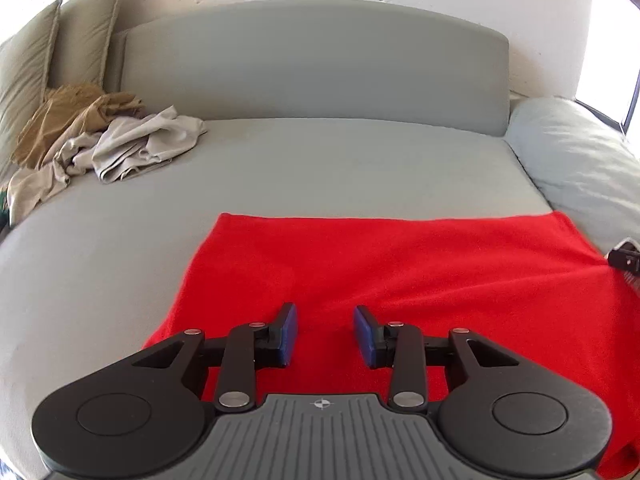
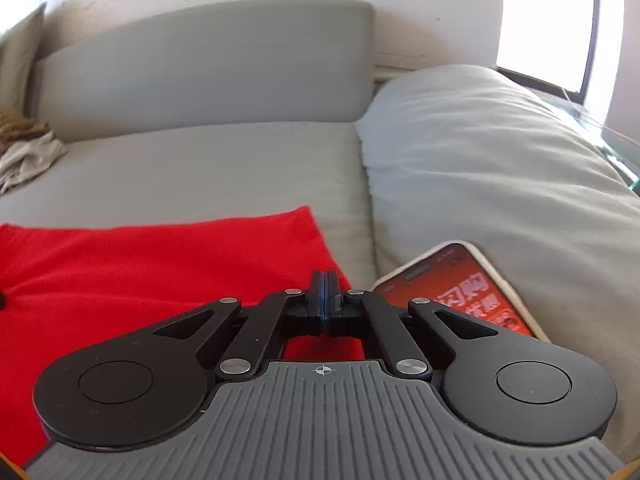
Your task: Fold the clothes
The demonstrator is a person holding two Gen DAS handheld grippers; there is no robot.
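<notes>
A red cloth [image 1: 400, 272] lies spread flat on the grey sofa seat [image 1: 280, 168]. My left gripper [image 1: 325, 334] hovers low over the cloth's near left part. Its blue pads stand apart, with only the flat fabric beneath the gap. My right gripper [image 2: 325, 300] sits at the cloth's [image 2: 140, 272] right edge with its pads pressed together. In the left wrist view the right gripper [image 1: 624, 258] shows at the far right, and a crease in the cloth runs up to it, so the edge looks pinched.
A pile of beige and brown garments [image 1: 100, 140] lies at the back left, in front of olive cushions [image 1: 48, 52]. A pale grey pillow [image 2: 500, 168] fills the right side. A lit phone [image 2: 460, 292] rests against it, just right of my right gripper.
</notes>
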